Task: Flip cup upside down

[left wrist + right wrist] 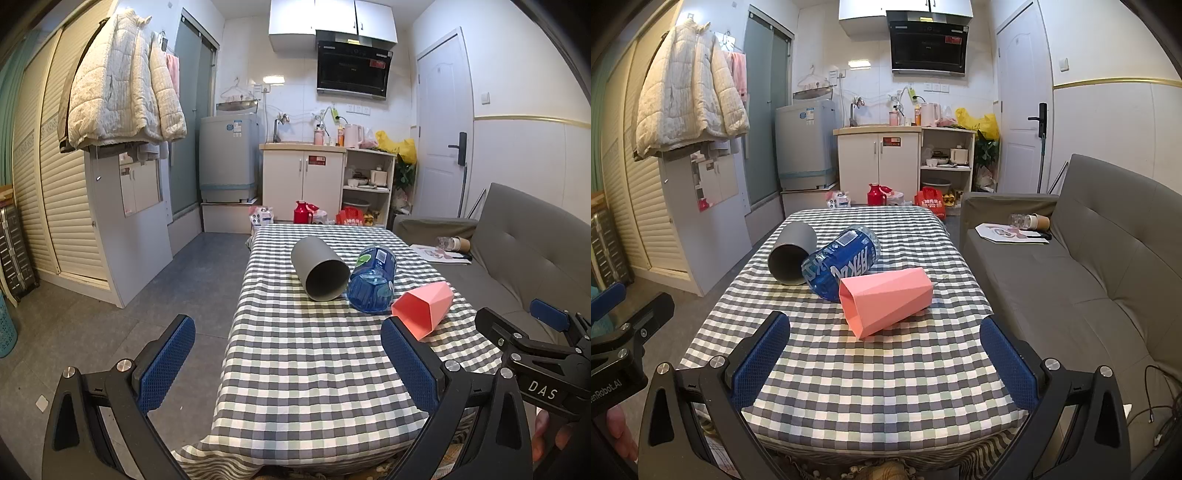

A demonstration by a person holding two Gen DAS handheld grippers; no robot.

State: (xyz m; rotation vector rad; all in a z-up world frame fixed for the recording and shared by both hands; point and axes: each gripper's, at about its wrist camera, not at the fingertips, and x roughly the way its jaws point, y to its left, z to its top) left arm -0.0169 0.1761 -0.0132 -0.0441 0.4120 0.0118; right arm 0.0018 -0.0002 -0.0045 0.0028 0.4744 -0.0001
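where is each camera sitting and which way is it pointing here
Left wrist: sits on the left gripper, off the table's near left corner, facing down the table toward the kitchen; its own open blue fingers show, plus the right gripper at the right edge.
Right wrist: sits on the right gripper, at the table's near end beside the sofa, facing the same way; its open fingers show, the left gripper at the left edge.
Shared: grey cup, blue bottle, pink cup, all lying on their sides.
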